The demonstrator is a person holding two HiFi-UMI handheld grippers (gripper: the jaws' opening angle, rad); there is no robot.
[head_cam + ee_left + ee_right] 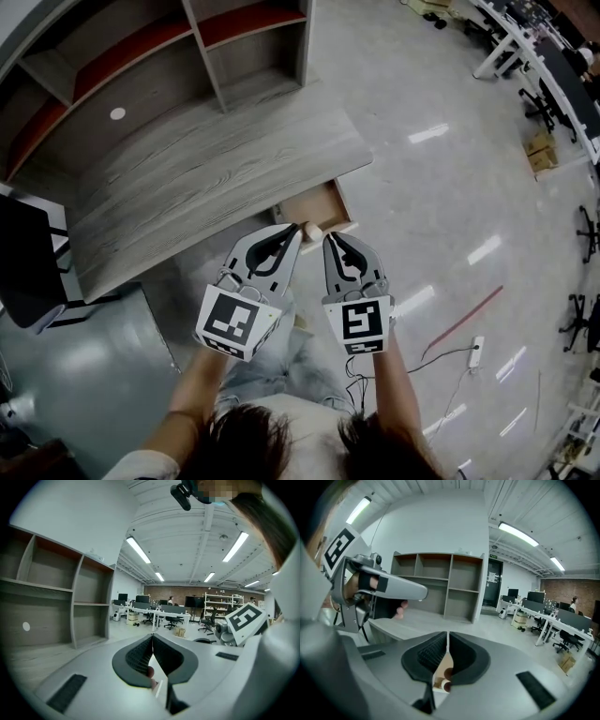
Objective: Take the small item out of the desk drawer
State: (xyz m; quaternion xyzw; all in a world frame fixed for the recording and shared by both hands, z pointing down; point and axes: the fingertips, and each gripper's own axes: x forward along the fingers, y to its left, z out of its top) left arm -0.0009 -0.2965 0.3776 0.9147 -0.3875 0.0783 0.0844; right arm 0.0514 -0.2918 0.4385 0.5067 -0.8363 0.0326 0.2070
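At lower centre of the frame the left gripper (293, 230) and right gripper (330, 240) are both closed and empty; between their tips, a small pale item (313, 231) lies in the open drawer (321, 202).

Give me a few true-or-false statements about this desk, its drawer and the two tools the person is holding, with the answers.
1. The desk drawer is pulled open. True.
2. The left hand-held gripper is clamped on the small item. False: its jaws are together with nothing between them, and the small item lies in the drawer.
3. The right hand-held gripper has its jaws together. True.
4. The shelves at the back of the desk are packed with books. False: no books show in any compartment.
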